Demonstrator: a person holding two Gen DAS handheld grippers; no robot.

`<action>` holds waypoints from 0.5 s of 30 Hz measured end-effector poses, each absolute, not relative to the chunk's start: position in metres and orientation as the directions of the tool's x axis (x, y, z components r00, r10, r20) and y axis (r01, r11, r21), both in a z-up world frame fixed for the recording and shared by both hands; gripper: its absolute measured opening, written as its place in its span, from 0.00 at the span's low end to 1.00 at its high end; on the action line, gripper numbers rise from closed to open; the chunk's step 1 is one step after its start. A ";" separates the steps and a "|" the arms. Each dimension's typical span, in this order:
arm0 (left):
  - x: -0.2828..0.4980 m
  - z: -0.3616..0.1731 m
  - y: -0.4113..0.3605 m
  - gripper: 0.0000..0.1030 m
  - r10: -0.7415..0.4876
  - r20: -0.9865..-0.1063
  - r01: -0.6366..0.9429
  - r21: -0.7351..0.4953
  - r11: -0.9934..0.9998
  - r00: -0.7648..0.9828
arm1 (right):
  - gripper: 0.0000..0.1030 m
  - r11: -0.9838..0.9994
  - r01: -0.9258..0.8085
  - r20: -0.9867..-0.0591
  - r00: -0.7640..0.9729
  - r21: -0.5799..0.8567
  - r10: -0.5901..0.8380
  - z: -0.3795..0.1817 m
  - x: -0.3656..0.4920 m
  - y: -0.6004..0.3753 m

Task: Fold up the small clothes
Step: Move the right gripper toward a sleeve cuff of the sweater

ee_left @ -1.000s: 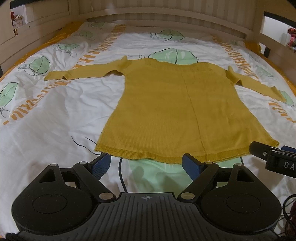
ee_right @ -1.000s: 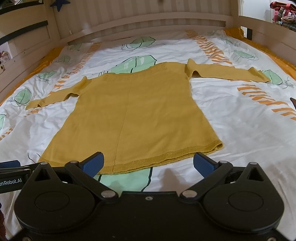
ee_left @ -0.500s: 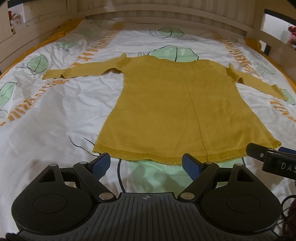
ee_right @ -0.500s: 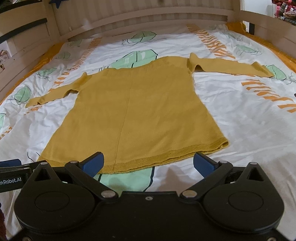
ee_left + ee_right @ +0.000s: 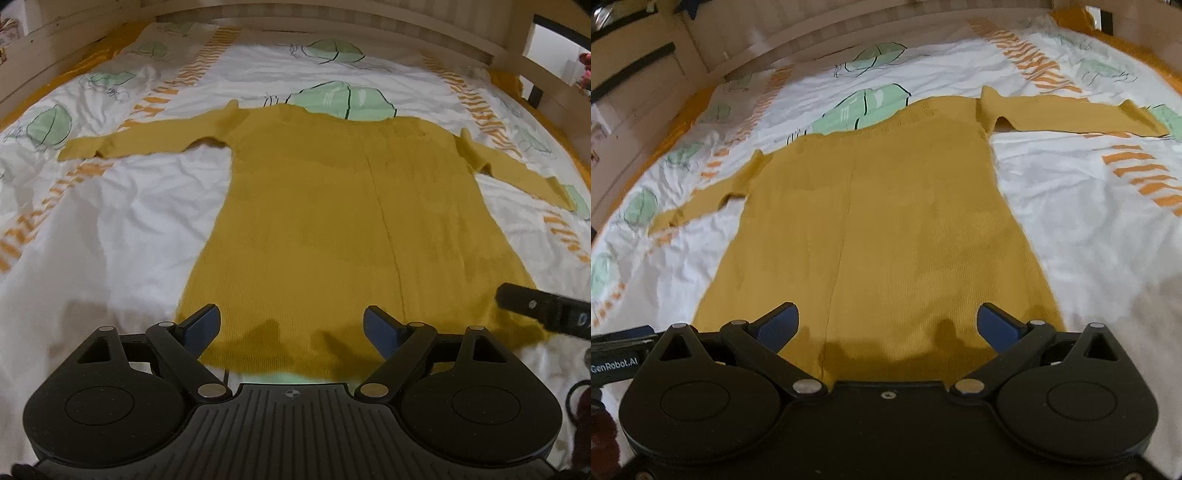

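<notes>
Left gripper (image 5: 291,326): jaws spread wide, empty, poised over the hem's left portion. Mustard knit sweater (image 5: 343,221): flat on the leaf-print duvet (image 5: 110,229), sleeves outstretched. Right gripper (image 5: 888,325): jaws wide, empty, over hem's right portion.

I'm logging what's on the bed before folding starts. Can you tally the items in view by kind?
Mustard sweater: 1
Printed bedsheet: 1
Handheld grippers: 2, the left gripper and right gripper, both with fingers apart over the sweater's hem
Total: 4
</notes>
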State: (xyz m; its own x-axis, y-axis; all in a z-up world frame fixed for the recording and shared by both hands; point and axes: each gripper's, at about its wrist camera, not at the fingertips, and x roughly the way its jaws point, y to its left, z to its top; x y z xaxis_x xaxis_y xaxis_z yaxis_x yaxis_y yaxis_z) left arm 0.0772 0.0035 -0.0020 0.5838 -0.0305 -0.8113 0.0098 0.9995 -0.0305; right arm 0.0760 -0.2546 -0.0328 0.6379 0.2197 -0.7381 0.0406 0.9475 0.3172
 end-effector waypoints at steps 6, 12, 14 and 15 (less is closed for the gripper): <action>0.129 0.003 -0.001 0.82 -0.019 -0.792 0.037 0.004 0.999 0.611 | 0.99 0.944 0.078 -0.728 0.658 0.321 0.194 -0.024 0.123 -0.288; 0.183 -0.001 -0.004 0.82 -0.001 -0.766 0.052 0.042 0.998 0.643 | 0.99 0.949 0.152 -0.704 0.704 0.277 0.093 -0.018 0.165 -0.329; 0.199 -0.004 -0.003 0.82 -0.010 -0.758 0.058 0.037 0.998 0.652 | 0.99 0.950 0.169 -0.692 0.719 0.262 0.063 -0.017 0.178 -0.345; 0.207 -0.006 -0.002 0.82 -0.015 -0.754 0.063 0.036 0.997 0.657 | 0.99 0.953 0.186 -0.691 0.722 0.240 0.033 -0.019 0.185 -0.354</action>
State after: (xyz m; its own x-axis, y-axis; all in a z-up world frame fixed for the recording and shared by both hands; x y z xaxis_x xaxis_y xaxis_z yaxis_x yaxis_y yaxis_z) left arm 0.2072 -0.0024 -0.0057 0.6569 -0.0147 -0.7538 0.0631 0.9974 0.0355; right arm 0.1851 -0.3540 -0.0188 0.7222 0.0332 -0.6909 0.1860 0.9528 0.2401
